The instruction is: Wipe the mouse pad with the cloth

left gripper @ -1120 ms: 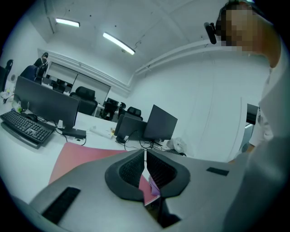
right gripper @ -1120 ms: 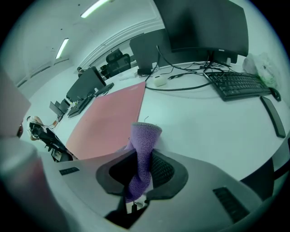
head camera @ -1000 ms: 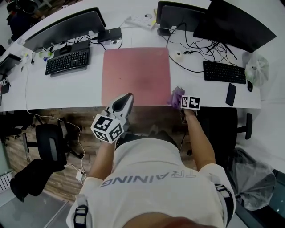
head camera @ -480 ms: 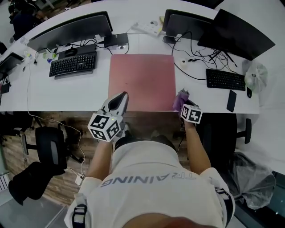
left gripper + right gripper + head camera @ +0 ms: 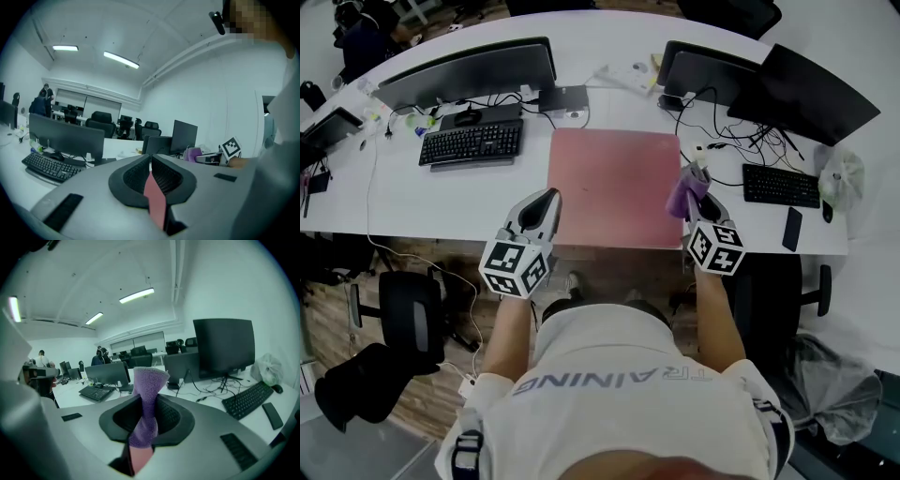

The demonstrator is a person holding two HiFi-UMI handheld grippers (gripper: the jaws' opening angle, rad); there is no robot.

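We find the left tool (image 5: 547, 199) at the near edge of the white tabletop (image 5: 441, 202), just beside the left border of the mouse pad (image 5: 614, 183). Its own view shows the jaws brought together at the tips with nothing between them; only a sliver of the red pad shows through the gap lower down.

The right tool (image 5: 697, 194) is at the pad's right border, towards the near corner. Its jaws are clamped on the cloth (image 5: 684, 192), a purple fabric bunched upright between them and standing out past the tips. We cannot tell whether the cloth touches the pad or hangs just above it.

The mouse pad is a large reddish square lying flat in the middle of the tabletop. A black keyboard (image 5: 472, 142) lies to its left in front of a monitor (image 5: 469, 70). A second keyboard (image 5: 780, 185) lies to its right, with a phone (image 5: 794, 229) near it at the tabletop's edge.
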